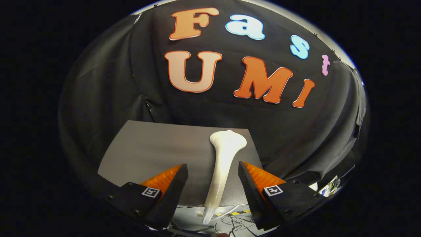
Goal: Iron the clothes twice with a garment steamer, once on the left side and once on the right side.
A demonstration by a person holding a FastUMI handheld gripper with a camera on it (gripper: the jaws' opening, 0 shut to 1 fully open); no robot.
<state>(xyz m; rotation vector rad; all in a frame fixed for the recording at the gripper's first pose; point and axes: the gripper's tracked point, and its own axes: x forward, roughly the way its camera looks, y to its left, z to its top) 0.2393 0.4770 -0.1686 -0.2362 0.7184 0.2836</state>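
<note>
The hand-held gripper (213, 169) is holding its two fingers wide apart, not touching anything. Between them a smooth white plastic garment steamer (223, 164) is lying on a flat grey cloth (154, 148). Its thin handle is pointing near and hanging over the near edge. Its wide, flared head is resting at the far end of the cloth.

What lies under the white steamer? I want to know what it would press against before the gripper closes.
Under the steamer, which sits between the open gripper fingers untouched, lies a flat grey surface. Its handle end overhangs the edge above cables. The strip beneath it is covered.
</note>
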